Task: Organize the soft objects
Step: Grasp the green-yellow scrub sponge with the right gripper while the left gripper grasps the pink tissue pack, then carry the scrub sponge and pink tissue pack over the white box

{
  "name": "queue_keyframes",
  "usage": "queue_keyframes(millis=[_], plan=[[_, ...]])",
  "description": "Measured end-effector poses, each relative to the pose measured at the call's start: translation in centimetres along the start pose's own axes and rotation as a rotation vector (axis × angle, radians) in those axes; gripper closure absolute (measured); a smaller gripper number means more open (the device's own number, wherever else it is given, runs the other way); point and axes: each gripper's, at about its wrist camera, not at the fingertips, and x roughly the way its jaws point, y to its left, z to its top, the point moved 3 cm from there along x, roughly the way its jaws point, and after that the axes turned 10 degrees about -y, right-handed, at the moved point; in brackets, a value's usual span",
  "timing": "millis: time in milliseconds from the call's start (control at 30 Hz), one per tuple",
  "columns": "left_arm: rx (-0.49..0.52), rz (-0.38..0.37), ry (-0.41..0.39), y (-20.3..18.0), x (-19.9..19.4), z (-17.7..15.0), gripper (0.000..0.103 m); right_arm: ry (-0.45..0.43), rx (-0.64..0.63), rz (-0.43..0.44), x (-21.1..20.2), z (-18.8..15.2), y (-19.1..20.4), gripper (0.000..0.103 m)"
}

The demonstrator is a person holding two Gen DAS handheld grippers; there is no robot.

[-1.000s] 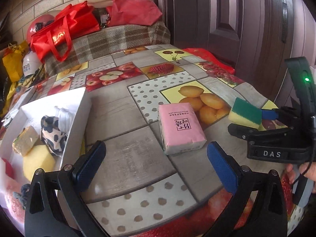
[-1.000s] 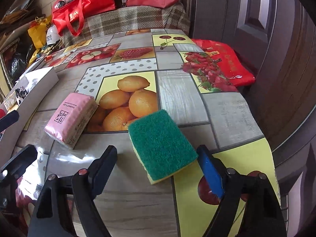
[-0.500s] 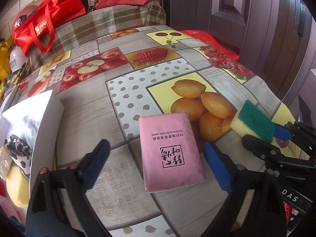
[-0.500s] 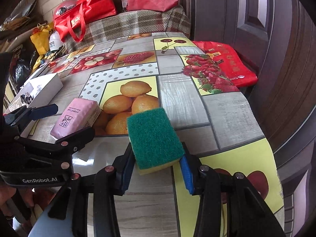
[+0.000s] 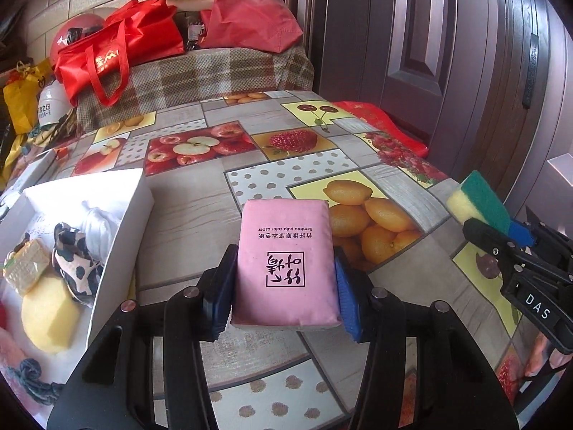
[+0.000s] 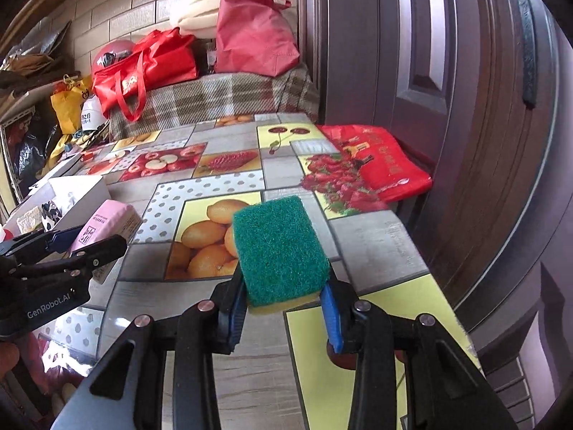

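Left gripper (image 5: 284, 286) closing, pads pressed on the pink tissue pack (image 5: 286, 261), beside the white box (image 5: 121, 222). Right gripper (image 6: 284, 301) closing, clamping the sponge (image 6: 279, 251) above the table (image 6: 376, 243).

pink rectangular soft pack of tissue paper (image 5: 286, 265): black printed square logo on top, lying flat, long side running away from the camera, raised just off the fruit-print tablecloth | green-topped yellow scouring sponge (image 6: 281, 251): green face up, front end tilted upward, lifted clear above the lemon patch
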Motion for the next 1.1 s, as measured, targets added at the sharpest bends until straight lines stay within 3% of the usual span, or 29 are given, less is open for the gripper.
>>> queue_keyframes(millis=[467,1100], plan=[[0.07,-0.028,-0.232,1.3,-9.7,-2.1,0.053,-0.122,0.081,0.044,-4.6,-0.6,2.7,0.066],[0.067,0.022,-0.297,7.2,-15.5,-4.3,0.053,-0.182,0.002,0.147,-7.0,-1.1,10.1,0.066]])
